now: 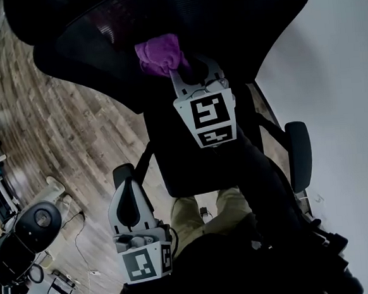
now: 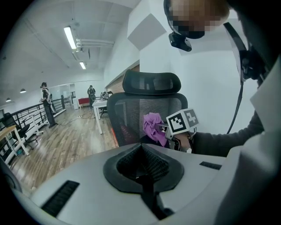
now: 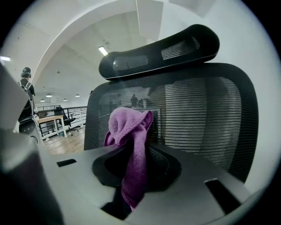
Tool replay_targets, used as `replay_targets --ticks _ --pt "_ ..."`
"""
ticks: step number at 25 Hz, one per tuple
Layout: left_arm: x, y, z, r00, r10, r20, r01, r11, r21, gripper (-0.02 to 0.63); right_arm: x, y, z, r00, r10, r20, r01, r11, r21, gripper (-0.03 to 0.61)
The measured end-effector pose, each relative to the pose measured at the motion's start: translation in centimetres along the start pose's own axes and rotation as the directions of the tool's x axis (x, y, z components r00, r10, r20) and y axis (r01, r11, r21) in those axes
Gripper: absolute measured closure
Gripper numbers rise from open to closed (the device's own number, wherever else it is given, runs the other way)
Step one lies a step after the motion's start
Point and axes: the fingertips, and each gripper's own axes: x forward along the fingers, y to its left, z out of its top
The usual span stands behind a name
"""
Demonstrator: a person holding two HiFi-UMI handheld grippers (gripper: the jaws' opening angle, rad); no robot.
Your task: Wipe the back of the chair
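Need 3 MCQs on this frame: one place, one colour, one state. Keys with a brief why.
1. The left gripper is:
A. open around an armrest
B. shut on nothing
C. shut on the cloth

2. The cloth is:
A. on the floor
B. over the headrest
C. in the right gripper, up at the mesh chair back

3. The cloth's colour is:
A. purple
B. white
C. green

Key:
1 B: the left gripper view shows its pads met, with nothing between them.
2 C: the right gripper view shows the cloth pinched between the jaws, with the mesh right behind it.
3 A: it reads purple in all three views.
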Motion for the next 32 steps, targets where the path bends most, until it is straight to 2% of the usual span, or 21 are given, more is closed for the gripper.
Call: replay_targets --ticks 11,18,23,27,30,32 --pt "2.0 -3.3 1.2 0.999 -0.053 -0.012 0.053 0.998 0.024 0.611 -1.6 -5.5 0.3 0.998 -0.064 0.001 0.064 0.998 0.003 0.509" --pt "3.2 -7.4 2.3 0.995 -0.099 -0.012 0.099 0.994 0.048 0.611 -4.1 -10.6 0.5 0.992 -0.122 0.015 0.121 0.992 0.018 0.508" --pt "4.2 -11.8 4.3 0.988 -0.152 -0.011 0.153 0.986 0.070 0.611 -6.8 -16.4 1.3 0.978 -0.207 0.004 0.207 0.978 -0.022 0.509" --pt "4.4 -14.4 4.2 0.983 -0.184 -0.012 0.184 0.978 0.093 0.611 -8.9 -19.8 0.0 0.964 -0.265 -0.008 0.265 0.964 0.018 0.508" --pt "4.5 -15.7 4.1 0.976 -0.216 0.034 0.211 0.971 0.113 0.611 -10.6 -21.7 -1.8 0.949 -0.314 -0.028 0.315 0.948 0.051 0.509" --pt "4.5 -16.5 3.4 0.972 -0.234 0.020 0.230 0.966 0.116 0.611 -11.7 -23.0 -2.8 0.937 -0.348 -0.035 0.349 0.934 0.073 0.509"
